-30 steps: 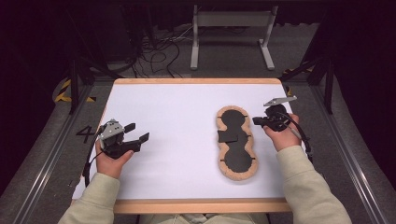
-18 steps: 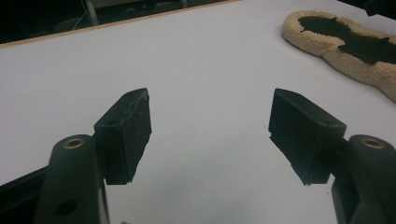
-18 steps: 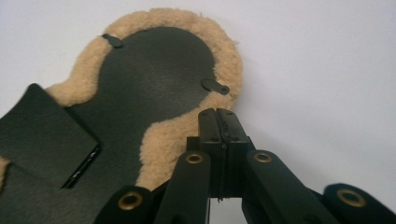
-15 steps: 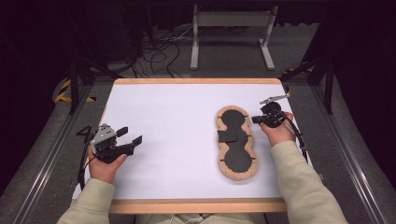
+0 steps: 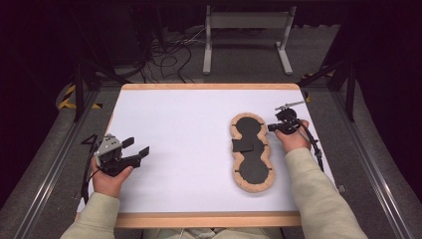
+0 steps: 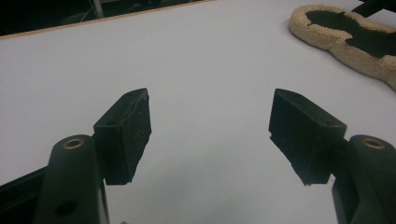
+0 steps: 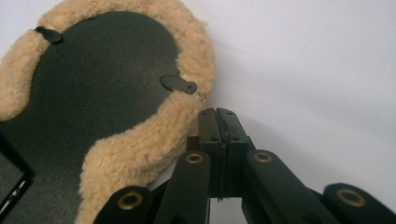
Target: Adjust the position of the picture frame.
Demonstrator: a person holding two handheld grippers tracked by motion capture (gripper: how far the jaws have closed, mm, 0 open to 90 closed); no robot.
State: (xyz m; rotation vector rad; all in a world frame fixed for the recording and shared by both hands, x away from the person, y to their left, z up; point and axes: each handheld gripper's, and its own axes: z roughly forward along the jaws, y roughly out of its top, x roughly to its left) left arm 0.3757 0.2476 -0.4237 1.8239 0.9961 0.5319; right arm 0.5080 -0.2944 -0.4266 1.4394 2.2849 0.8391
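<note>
A figure-eight pad (image 5: 254, 169), black in the middle with a tan fleece rim, lies flat right of the table's centre. A black strap (image 5: 243, 145) crosses its waist. My right gripper (image 5: 271, 128) rests by the pad's far right edge. In the right gripper view the jaws of the right gripper (image 7: 217, 114) are pressed shut, tips against the fleece rim (image 7: 140, 140), with nothing visible between them. My left gripper (image 5: 138, 146) is held low at the table's left side, well away from the pad. Its jaws (image 6: 210, 130) stand wide open over bare table, with the pad (image 6: 345, 32) far off at upper right.
The white table top (image 5: 189, 119) has a wooden border. Behind the table stand a metal frame (image 5: 246, 30) and loose cables (image 5: 169, 55) on the floor. Metal rails (image 5: 50, 164) run along both sides.
The left hand has drawn back and to the left, with its gripper still open. The right gripper has edged slightly left towards the pad's rim.
</note>
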